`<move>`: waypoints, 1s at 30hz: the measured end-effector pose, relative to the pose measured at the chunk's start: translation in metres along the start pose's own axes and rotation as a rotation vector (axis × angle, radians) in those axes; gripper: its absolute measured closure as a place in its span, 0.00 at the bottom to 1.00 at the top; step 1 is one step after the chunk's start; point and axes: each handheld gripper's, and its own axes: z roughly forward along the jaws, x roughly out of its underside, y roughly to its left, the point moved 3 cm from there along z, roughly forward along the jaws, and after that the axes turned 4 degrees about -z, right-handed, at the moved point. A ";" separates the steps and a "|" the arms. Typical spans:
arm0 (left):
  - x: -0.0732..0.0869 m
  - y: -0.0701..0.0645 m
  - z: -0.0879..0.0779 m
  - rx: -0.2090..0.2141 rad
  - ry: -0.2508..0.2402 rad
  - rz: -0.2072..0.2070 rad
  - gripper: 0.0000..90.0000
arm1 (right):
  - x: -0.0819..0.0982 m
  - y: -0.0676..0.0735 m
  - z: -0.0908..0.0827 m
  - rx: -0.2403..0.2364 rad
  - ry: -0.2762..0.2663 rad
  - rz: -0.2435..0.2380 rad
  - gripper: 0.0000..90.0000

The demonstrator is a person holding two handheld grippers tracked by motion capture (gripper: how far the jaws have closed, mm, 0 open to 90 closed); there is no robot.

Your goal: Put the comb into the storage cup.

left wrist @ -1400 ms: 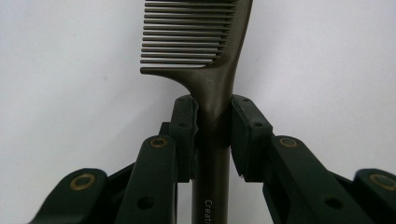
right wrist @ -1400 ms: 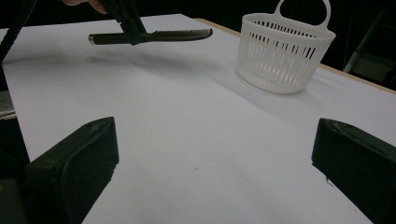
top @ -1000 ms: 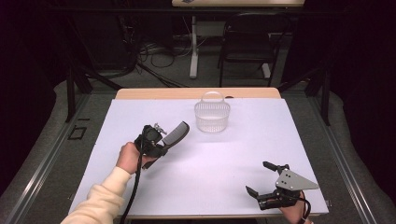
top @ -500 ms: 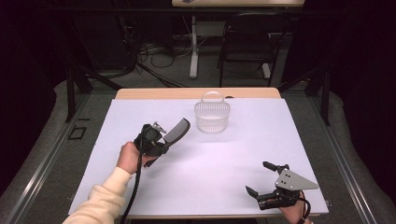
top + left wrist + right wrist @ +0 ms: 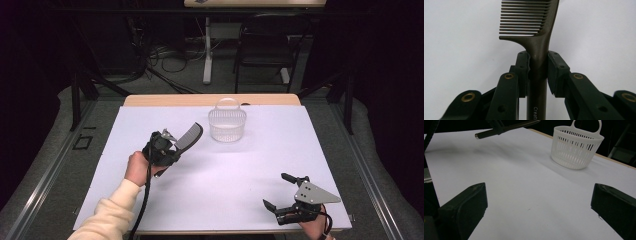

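Observation:
A dark comb (image 5: 189, 136) is held above the white table, its toothed end pointing up and right toward the basket. My left gripper (image 5: 167, 146) is shut on the comb's handle (image 5: 538, 60); in the left gripper view both pads press its sides just below the teeth. A white slotted basket (image 5: 227, 123) with a loop handle stands at the back middle of the table and looks empty; it appears as the basket (image 5: 576, 146) at upper right in the right gripper view. My right gripper (image 5: 279, 192) rests near the front right edge, jaws wide open, with nothing between them.
The white table sheet (image 5: 240, 170) has a wooden edge (image 5: 210, 100) at the back. Behind the table stand a chair (image 5: 267, 47) and a stand with cables on the floor. The held comb's handle end (image 5: 486, 134) shows at upper left in the right gripper view.

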 end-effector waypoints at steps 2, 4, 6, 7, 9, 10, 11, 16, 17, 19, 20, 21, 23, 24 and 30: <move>0.000 0.001 0.001 -0.001 -0.006 -0.001 0.80 | 0.000 -0.001 0.001 0.002 0.002 -0.008 0.00; -0.001 0.001 0.001 -0.006 -0.008 0.001 0.80 | 0.000 -0.001 0.001 0.004 -0.002 -0.013 0.00; -0.001 0.000 0.000 -0.009 -0.017 0.000 0.80 | 0.000 0.000 0.000 0.002 0.001 -0.009 0.00; -0.001 0.000 0.000 -0.011 -0.020 -0.003 0.80 | 0.000 0.000 0.000 0.003 0.003 -0.010 0.00; -0.001 0.001 -0.001 -0.016 -0.028 -0.004 0.80 | 0.000 0.000 0.000 0.000 0.004 -0.009 0.00; -0.001 0.001 -0.001 -0.017 -0.029 -0.005 0.80 | 0.000 0.000 0.000 0.000 0.004 -0.010 0.00; -0.001 0.001 -0.001 -0.017 -0.031 -0.002 0.80 | 0.000 0.000 0.000 0.001 0.002 -0.013 0.00; -0.002 -0.001 -0.002 -0.014 -0.059 0.002 0.80 | 0.000 0.000 0.001 0.002 0.000 -0.012 0.00; -0.002 -0.001 -0.002 -0.013 -0.064 0.002 0.80 | 0.000 0.000 0.001 0.001 0.002 -0.009 0.00; -0.003 -0.001 -0.002 -0.014 -0.071 0.002 0.80 | 0.000 0.000 0.002 -0.001 0.004 -0.009 0.00; -0.003 -0.001 -0.002 -0.016 -0.076 0.003 0.80 | 0.000 0.000 0.002 0.000 0.004 -0.010 0.00; -0.003 -0.002 -0.002 -0.018 -0.079 0.002 0.80 | 0.000 0.000 0.002 0.001 0.002 -0.011 0.00; -0.004 -0.002 -0.002 -0.019 -0.090 0.001 0.80 | 0.000 0.000 0.001 0.000 0.003 -0.009 0.00; -0.004 -0.002 -0.002 -0.020 -0.095 0.000 0.80 | 0.000 0.000 0.001 0.000 0.004 -0.010 0.00; -0.006 -0.002 -0.003 -0.017 -0.115 -0.001 0.80 | 0.000 0.000 0.001 0.003 0.003 -0.010 0.00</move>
